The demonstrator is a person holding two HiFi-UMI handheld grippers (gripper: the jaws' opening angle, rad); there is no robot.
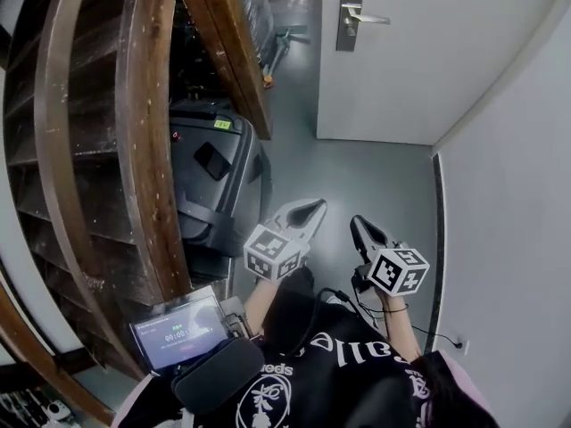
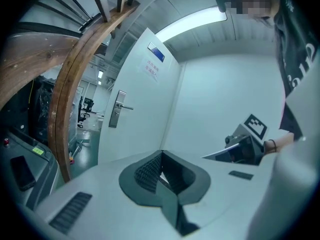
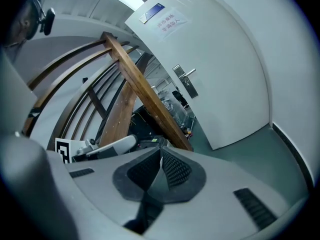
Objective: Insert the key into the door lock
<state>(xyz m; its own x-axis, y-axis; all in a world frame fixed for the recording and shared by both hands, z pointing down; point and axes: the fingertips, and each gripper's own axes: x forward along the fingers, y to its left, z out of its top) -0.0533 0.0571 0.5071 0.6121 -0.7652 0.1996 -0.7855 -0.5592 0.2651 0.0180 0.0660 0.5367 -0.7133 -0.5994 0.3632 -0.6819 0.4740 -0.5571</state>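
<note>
Big white door (image 1: 401, 69) up ahead, ajar, with a curved wooden stair rail (image 1: 147, 150) sweeping down the left and a dark machine (image 1: 214, 181) below it. Both grippers are held low over the grey floor, well short of the door. Left gripper (image 1: 311, 209): jaws pressed on a pale sliver (image 2: 163, 177), too small to tell whether it's the key. Right gripper (image 1: 358, 224), just beside it: jaws pressed together, nothing between. The lock plate (image 1: 350, 14) sits on the door under the lever handle

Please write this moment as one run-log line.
left tool: shut | right tool: shut | key: not seen | door lock: ahead, not reached
</note>
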